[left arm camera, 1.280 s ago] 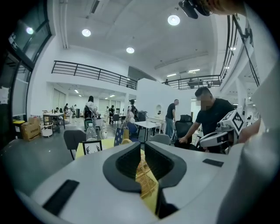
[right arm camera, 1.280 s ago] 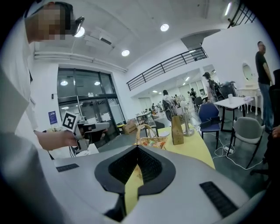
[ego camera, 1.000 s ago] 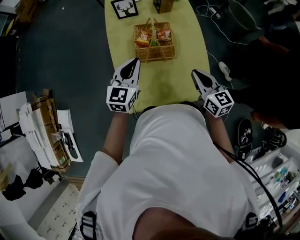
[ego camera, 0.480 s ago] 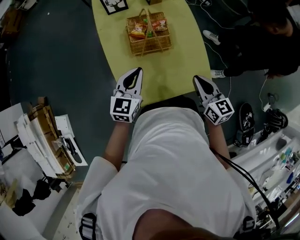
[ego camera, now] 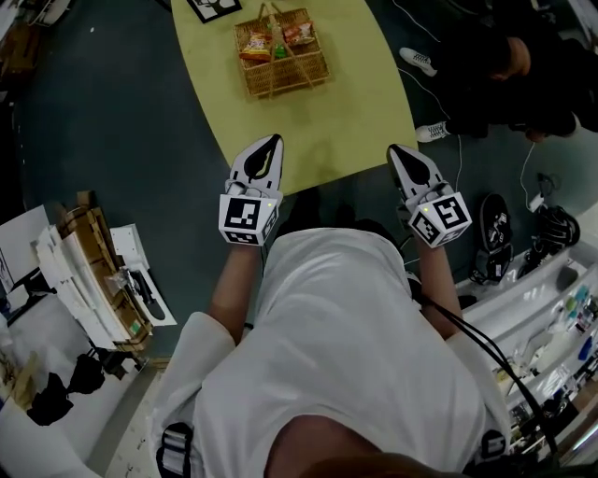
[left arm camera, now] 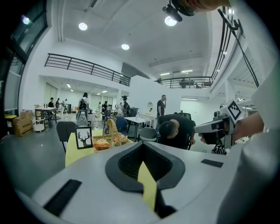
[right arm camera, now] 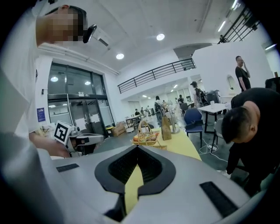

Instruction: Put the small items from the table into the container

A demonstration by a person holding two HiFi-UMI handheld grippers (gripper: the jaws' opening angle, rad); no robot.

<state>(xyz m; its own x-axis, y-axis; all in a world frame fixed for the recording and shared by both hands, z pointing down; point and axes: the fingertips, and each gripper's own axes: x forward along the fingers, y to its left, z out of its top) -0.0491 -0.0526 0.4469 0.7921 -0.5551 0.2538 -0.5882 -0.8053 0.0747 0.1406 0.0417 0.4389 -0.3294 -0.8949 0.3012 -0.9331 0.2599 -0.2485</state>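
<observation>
I have both tools at the near edge of the yellow table, one on each side of my body. The left gripper is clenched, its jaws pressed together on nothing; through the slit between them I see only a strip of tabletop. The right gripper is likewise closed tight and empty, and it points the same way, out over the table.

The wicker basket sits well apart from both tools at the far end of the table, its handle upright. Snack packets lie inside it (orange and red wrappers, as far as I can make out). A framed deer picture stands just beside the basket on its left. To my right, off the table, a person in black is bending over.
</observation>
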